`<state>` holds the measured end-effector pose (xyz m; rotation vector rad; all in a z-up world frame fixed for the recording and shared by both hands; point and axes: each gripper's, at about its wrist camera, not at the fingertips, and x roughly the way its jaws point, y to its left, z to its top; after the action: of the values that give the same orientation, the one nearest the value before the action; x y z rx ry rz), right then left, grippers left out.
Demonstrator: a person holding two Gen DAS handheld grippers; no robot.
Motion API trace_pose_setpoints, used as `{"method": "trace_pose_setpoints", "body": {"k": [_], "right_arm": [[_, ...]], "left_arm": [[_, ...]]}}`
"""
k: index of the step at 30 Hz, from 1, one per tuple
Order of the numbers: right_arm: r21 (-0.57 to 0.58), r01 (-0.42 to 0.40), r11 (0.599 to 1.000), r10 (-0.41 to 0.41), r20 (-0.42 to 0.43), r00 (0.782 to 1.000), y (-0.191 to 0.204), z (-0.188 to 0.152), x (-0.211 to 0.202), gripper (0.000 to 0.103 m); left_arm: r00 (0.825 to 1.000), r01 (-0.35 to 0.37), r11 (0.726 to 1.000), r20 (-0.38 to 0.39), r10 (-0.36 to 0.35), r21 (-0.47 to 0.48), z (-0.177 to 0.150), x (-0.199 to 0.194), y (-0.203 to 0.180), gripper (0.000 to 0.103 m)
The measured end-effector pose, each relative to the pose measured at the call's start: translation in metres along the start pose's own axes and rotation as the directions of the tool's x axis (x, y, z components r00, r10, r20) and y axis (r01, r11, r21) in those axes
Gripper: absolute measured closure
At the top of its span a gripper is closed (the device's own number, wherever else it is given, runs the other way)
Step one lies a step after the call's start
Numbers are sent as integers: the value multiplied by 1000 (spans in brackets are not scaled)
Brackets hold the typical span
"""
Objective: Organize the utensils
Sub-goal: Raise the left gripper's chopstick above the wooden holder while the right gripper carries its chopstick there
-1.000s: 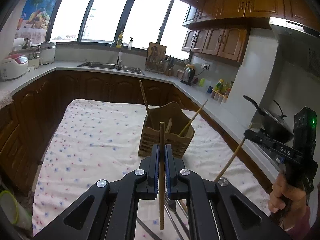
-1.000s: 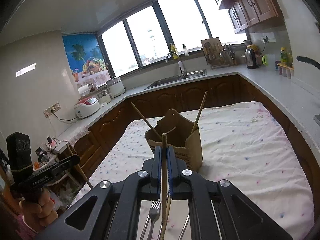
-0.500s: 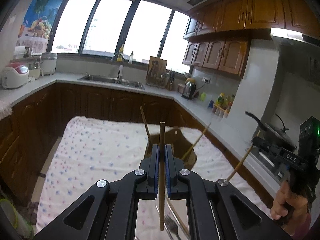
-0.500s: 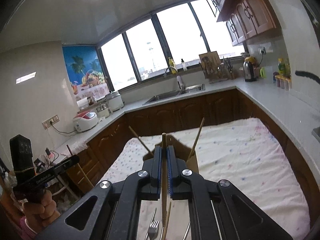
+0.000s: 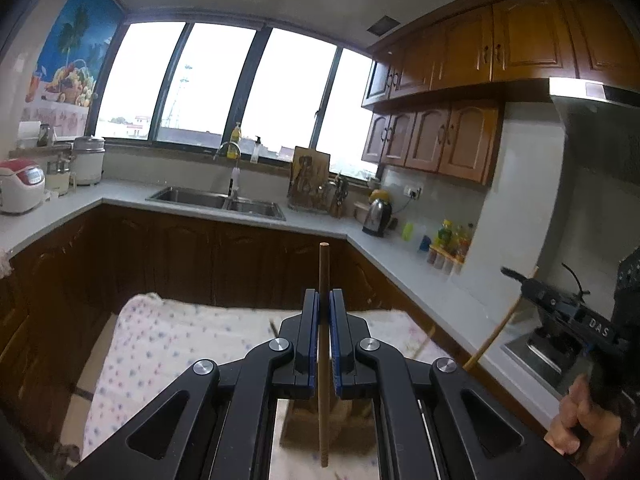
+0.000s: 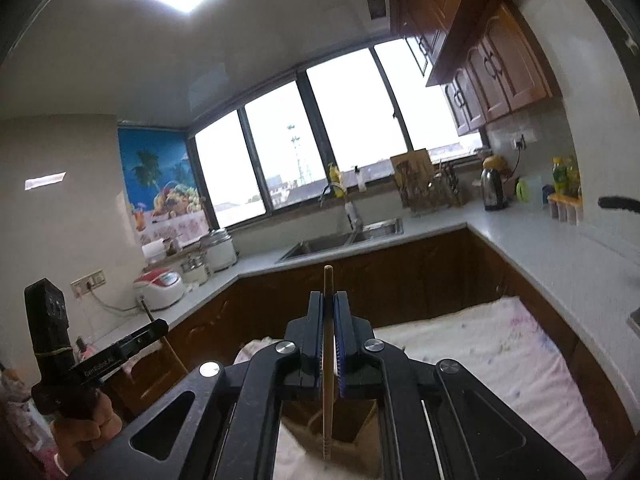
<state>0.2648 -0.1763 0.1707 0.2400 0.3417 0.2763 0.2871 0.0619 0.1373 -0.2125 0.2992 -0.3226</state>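
Observation:
My left gripper [image 5: 324,300] is shut on a wooden chopstick [image 5: 323,408] held upright, its lower end hanging over the wooden utensil holder [image 5: 352,428] seen between the gripper arms. My right gripper [image 6: 328,304] is shut on another wooden chopstick [image 6: 328,400], upright, its lower end over the same holder [image 6: 340,432]. The right gripper also shows in the left wrist view [image 5: 516,276], its chopstick [image 5: 500,324] slanting down. The left gripper shows in the right wrist view [image 6: 160,326].
The holder stands on a table with a dotted white cloth [image 5: 160,344] [image 6: 500,340]. Dark cabinets, a grey counter with a sink [image 5: 218,198], a kettle [image 5: 378,216] and a rice cooker [image 5: 18,186] surround it. A stove with a pan is at right.
Both grippers have risen and tilted upward with their chopsticks. The holder has dropped from mid-view to below the fingers, and the forks on the cloth have gone out of sight.

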Motion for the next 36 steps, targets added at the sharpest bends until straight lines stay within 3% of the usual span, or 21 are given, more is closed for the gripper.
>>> {"method": "trace_pose_setpoints", "body": {"k": [7,14,19,28,36], "right_arm": [[2,29,1000,-29,1,1000,-10,-9,29,98],[32,54,998,-52,-57,997,-27,-40,56,98],[64,64,996,-58,-102,993,-38,-64,70,98],[105,87,991,-70,-161,984,-51,-84,83,97],[123,87,989,-65,-175,982,-54,-85,86,97]], "left_arm": [[999,-17,999,35,18,-52,0,51,13,100],[998,-41,995,36,45,-89,-32,96,19,100],[999,-45,995,-5,45,-94,-57,121,18,100],[995,-72,993,-78,65,-95,-76,148,25,99],[996,-61,996,-68,56,-69,-71,150,22,99]]}}
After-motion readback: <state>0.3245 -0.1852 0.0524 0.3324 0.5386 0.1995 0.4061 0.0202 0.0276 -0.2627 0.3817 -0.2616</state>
